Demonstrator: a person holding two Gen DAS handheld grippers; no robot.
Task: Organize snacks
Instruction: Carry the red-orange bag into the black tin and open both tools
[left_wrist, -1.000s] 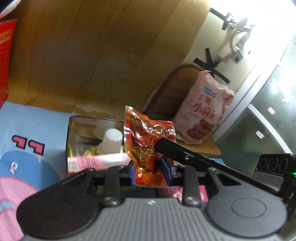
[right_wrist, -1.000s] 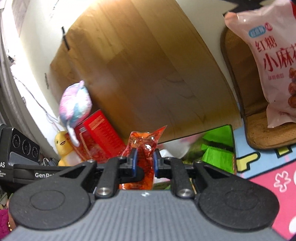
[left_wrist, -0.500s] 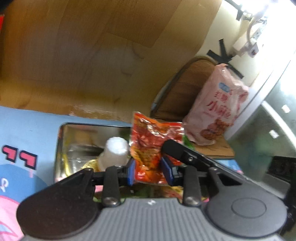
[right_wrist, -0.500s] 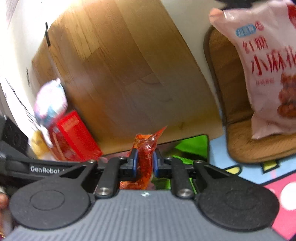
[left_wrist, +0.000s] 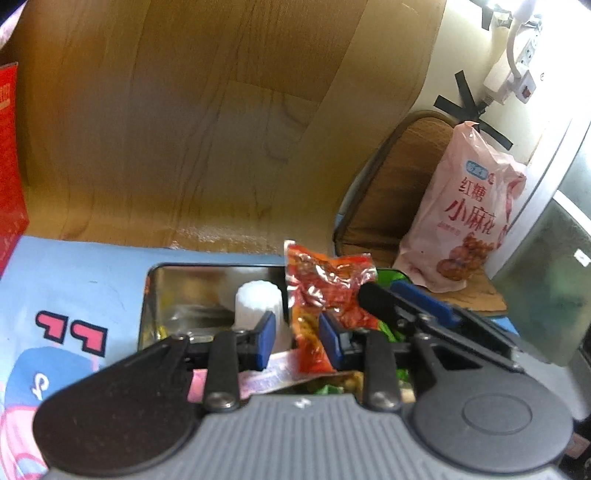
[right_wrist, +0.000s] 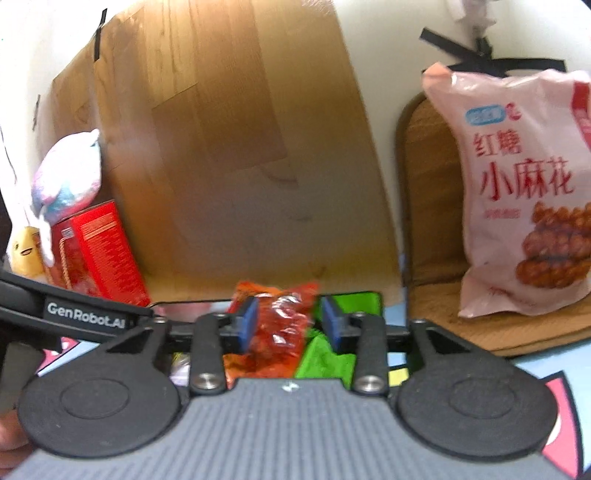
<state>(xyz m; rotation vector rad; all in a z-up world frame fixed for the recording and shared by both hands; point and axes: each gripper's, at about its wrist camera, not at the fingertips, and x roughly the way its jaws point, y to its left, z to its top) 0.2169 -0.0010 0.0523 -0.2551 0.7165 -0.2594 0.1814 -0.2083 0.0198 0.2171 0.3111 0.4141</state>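
Standing upright over the metal tin (left_wrist: 155, 295), the red snack packet (left_wrist: 314, 317) stays pinched low in the left tongs (left_wrist: 297, 341) while the right tongs (right_wrist: 290, 323) are opening around its upper part

Two wrist fisheyes, both low and close over the metal tin (left_wrist: 155, 295).
Left view looks steeply down along its fingers from the tin's near side; right view sits flatter, facing the wood-grain board (right_wrist: 229, 147). Both share the red snack packet (left_wrist: 325, 291), board and pink bag (right_wrist: 524, 184).
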